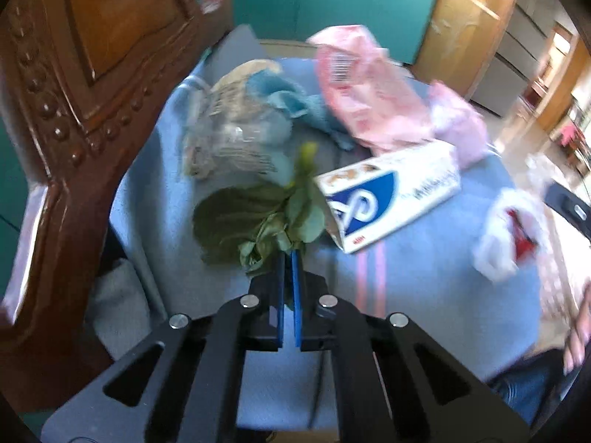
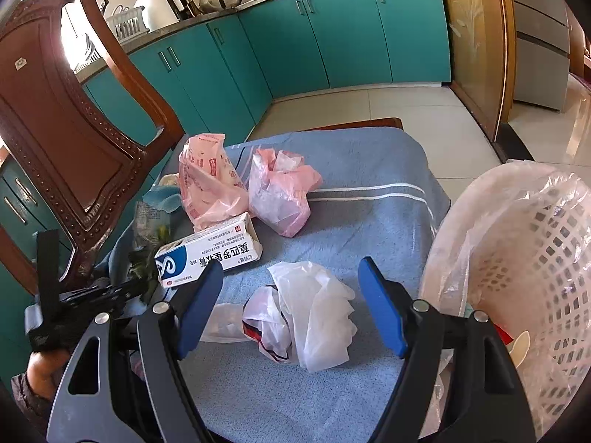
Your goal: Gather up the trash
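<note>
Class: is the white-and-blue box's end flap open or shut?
Open: the box lies flat, its near end flap gaping beside the leaves.

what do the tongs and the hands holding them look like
Both tongs, left and right, share one build: black angular linkage arms with slotted cut-outs, round silver pins at the pivots, and flat blue pads on the fingers. A dark strap wraps the left tool's handle.

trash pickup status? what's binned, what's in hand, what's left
Binned: a few scraps lie in the lined basket. In hand: left gripper is shut on the wilted leaves; right gripper is open. Left on the towel: white box, pink bags, white bag.
</note>
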{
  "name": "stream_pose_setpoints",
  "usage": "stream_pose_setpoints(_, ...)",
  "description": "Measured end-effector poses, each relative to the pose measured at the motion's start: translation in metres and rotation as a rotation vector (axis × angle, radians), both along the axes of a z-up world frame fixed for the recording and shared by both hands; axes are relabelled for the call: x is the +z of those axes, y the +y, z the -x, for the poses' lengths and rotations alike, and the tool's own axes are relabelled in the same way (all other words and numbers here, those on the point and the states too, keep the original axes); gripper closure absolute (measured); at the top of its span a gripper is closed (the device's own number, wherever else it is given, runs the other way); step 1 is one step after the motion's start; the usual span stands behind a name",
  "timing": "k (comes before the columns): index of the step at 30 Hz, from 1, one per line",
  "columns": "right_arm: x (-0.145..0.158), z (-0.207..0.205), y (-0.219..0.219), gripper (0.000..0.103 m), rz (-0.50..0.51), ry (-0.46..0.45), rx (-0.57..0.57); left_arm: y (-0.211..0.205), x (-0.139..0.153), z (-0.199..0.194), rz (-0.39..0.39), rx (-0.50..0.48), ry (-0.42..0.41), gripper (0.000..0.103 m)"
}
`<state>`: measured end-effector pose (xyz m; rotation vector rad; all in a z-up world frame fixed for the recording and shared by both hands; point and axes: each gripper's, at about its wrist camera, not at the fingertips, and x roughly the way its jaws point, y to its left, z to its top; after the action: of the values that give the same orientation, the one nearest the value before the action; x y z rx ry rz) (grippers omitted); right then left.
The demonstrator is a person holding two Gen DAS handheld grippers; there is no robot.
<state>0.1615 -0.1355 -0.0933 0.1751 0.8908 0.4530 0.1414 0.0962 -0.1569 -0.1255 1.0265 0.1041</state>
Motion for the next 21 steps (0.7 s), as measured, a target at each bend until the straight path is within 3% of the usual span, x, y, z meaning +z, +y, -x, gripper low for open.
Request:
stream_pose_setpoints(5, -0.001, 0.0, 0.002, 0.029, 0.011, -0.001, 0.003, -0.019, 0.022, 0.021, 0.04, -0.123, -0.03, 0.098)
stream_pose_setpoints(8, -0.001, 0.001, 0.002, 0.029, 0.015, -0.001, 0.007, -0.024, 0.03, 0.028, 0.034, -0.145, -0.036, 0.095)
stream_pose_setpoints(10, -0.001, 0.001, 0.002, 0.029, 0.019, -0.003, 0.009, -0.024, 0.03, 0.026, 0.019, -0.135, -0.032, 0.079)
stream_pose_setpoints(11, -0.001, 0.002, 0.003, 0.029, 0.02, -0.004, 0.009, -0.023, 0.03, 0.026, 0.007, -0.121, -0.031, 0.061)
stream_pose_setpoints(12, -0.001, 0.002, 0.003, 0.029, 0.022, -0.005, 0.01, -0.025, 0.027, 0.028, -0.008, -0.103, -0.029, 0.053)
stream_pose_setpoints(17, -0.004, 0.003, 0.007, 0.024, 0.06, -0.001, 0.008, -0.023, 0.024, 0.031, -0.016, -0.07, -0.031, 0.035)
stream_pose_setpoints(21, -0.01, 0.003, 0.015, 0.022, 0.123, 0.01, 0.018, -0.022, 0.022, 0.031, -0.026, -0.052, -0.028, 0.028)
